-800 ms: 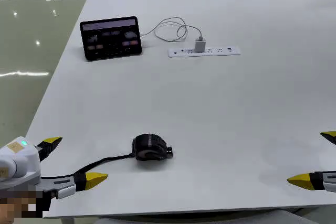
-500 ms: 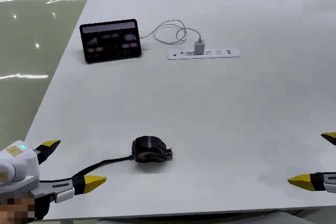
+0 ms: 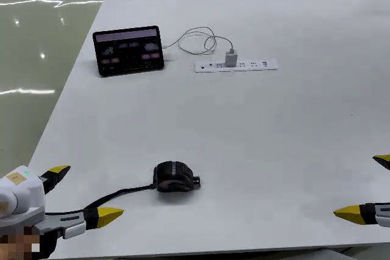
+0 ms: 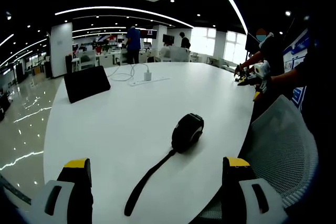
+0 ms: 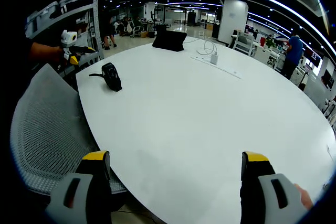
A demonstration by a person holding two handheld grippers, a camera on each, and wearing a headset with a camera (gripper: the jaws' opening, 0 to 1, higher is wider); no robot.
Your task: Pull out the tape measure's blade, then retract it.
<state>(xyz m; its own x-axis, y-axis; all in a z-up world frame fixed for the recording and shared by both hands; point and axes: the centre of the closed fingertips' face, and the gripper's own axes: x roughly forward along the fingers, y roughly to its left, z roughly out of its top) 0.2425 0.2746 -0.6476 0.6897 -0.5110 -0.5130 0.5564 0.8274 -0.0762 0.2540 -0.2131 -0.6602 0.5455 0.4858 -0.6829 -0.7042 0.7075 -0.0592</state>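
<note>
Tape measure (image 3: 175, 178) on white table (image 3: 256, 126)

Left gripper (image 3: 84, 192) white-grey, yellow-tipped black jaws

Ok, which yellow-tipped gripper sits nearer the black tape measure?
The left gripper, beside the black tape measure; the right gripper is far across the white table.

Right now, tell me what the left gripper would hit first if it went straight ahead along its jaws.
Most likely the black strap, which lies on the table between the open jaws of the left gripper; the tape measure sits just beyond. Fisheye depth is uncertain.
</note>
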